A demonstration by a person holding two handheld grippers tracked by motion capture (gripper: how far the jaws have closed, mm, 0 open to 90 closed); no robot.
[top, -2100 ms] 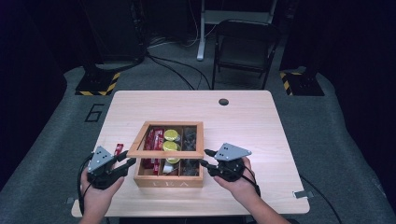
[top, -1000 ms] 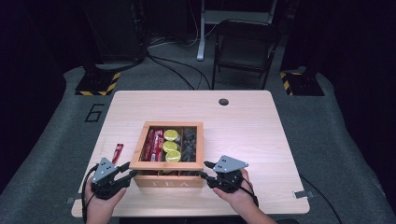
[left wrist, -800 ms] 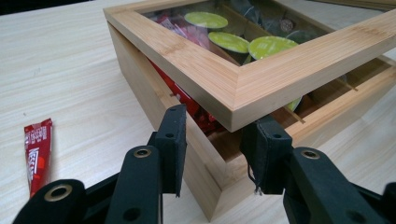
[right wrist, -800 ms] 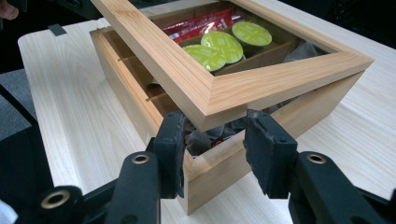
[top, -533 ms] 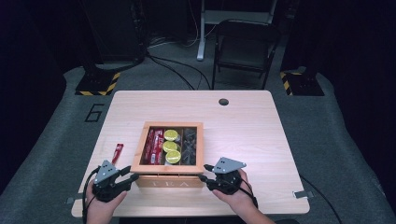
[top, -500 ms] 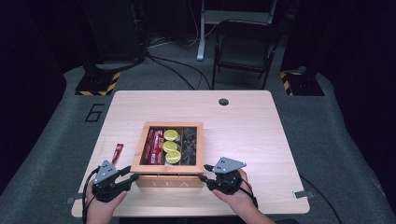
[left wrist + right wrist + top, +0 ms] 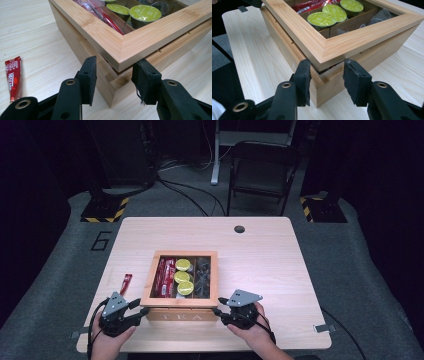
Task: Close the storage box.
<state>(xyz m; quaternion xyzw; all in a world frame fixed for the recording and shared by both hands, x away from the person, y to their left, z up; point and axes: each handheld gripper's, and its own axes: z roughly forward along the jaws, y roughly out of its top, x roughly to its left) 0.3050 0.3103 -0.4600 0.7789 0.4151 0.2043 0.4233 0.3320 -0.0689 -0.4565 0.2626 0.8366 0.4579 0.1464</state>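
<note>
Work in hand: handling the glass-windowed lid (image 7: 180, 256) of the bamboo tea box (image 7: 181, 312), one tongs at each near corner.
Box place: mid-table (image 7: 260, 255), toward the person's edge.
Contents: red sachets (image 7: 164, 276), three green-topped capsules (image 7: 182, 276), dark packets (image 7: 202, 277) in three rows.
Left tongs (image 7: 116, 75): jaws have just been opening; they straddle the near left corner, pads seemingly clear of the wood.
Right tongs (image 7: 327, 75): parted round the near right corner, left pad close against the box; a true grip I cannot tell.
Lid: sitting a touch proud of the base, a dark slit beneath.
Progress: judged near a lid set-down or lift; nothing taken out.
Loose item: red sachet (image 7: 125, 283) on the table, left of the box.
</note>
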